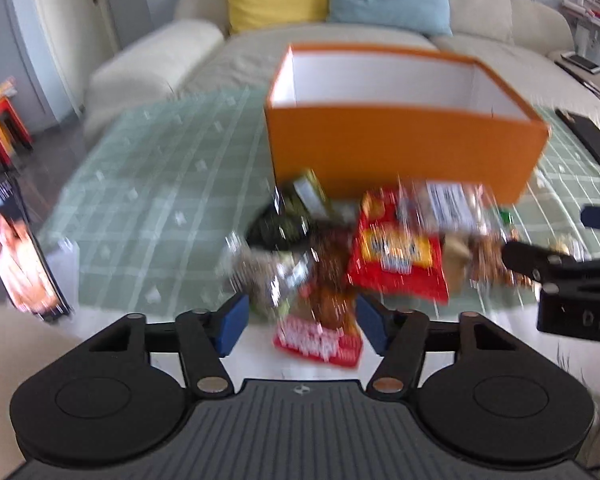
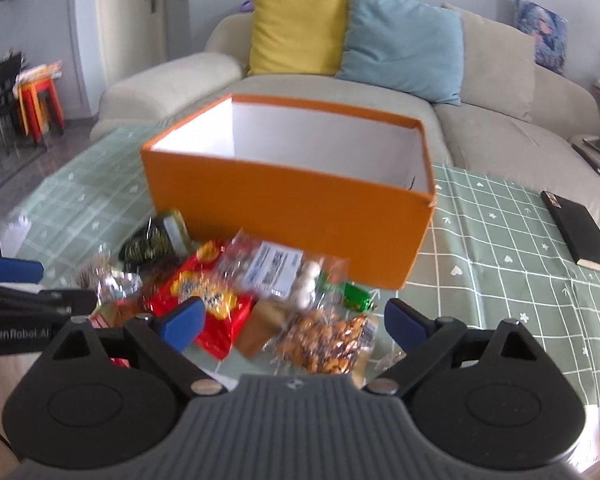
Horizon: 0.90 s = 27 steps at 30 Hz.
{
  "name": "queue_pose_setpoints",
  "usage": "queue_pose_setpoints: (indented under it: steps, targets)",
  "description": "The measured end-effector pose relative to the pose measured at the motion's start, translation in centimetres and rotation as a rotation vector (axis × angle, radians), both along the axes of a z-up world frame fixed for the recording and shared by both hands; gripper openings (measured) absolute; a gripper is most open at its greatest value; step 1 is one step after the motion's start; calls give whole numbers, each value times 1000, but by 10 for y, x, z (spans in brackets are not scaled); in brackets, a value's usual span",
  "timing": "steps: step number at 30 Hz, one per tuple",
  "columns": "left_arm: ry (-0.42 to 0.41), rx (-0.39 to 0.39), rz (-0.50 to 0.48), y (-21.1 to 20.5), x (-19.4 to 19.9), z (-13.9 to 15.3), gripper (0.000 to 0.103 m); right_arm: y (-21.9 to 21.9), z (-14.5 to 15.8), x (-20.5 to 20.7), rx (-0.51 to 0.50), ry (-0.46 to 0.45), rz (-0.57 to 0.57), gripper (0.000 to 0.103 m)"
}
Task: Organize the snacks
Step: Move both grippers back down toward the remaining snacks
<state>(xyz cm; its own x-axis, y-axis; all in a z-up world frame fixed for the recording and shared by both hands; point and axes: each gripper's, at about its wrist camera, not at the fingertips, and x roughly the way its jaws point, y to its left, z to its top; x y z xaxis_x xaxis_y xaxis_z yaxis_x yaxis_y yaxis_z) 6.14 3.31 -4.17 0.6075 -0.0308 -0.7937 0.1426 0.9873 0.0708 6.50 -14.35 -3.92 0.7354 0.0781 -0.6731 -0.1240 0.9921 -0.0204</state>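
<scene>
An open orange box with a white inside stands on the green checked tablecloth. A pile of snack packets lies in front of it: a red bag, a clear bag with a white label, a bag of brown nuts, a dark green packet, and a brown snack pack with a red label. My left gripper is open, its blue pads either side of that pack. My right gripper is open just above the nuts bag.
A black notebook lies on the cloth at the right. A phone with a lit screen stands at the left. A beige sofa with yellow and blue cushions is behind the table. The left wrist view is motion-blurred.
</scene>
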Motion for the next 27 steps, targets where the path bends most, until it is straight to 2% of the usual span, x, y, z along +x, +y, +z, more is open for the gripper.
queue_pose_setpoints:
  steps: [4, 7, 9, 11, 16, 21, 23, 27]
  targets:
    - [3, -5, -32, 2, -7, -10, 74, 2, -15, 5, -27, 34, 20, 94]
    - [-6, -25, 4, 9, -5, -9, 75, -1, -25, 11, -10, 76, 17, 94]
    - [-24, -45, 35, 16, 0, -5, 83, -2, -29, 13, 6, 91, 19, 94]
    - [-16, -24, 45, 20, 11, -2, 86, -2, -32, 15, 21, 94, 30, 94]
    - [61, 35, 48, 29, 43, -5, 87, 3, -36, 20, 14, 100, 54, 93]
    - [113, 171, -12, 22, 65, -22, 89, -1, -39, 26, 27, 107, 34, 93]
    - [130, 187, -37, 19, 69, -29, 89, -5, -39, 28, 30, 109, 21, 93]
    - [146, 171, -39, 18, 75, -37, 89, -14, -44, 28, 25, 108, -9, 93]
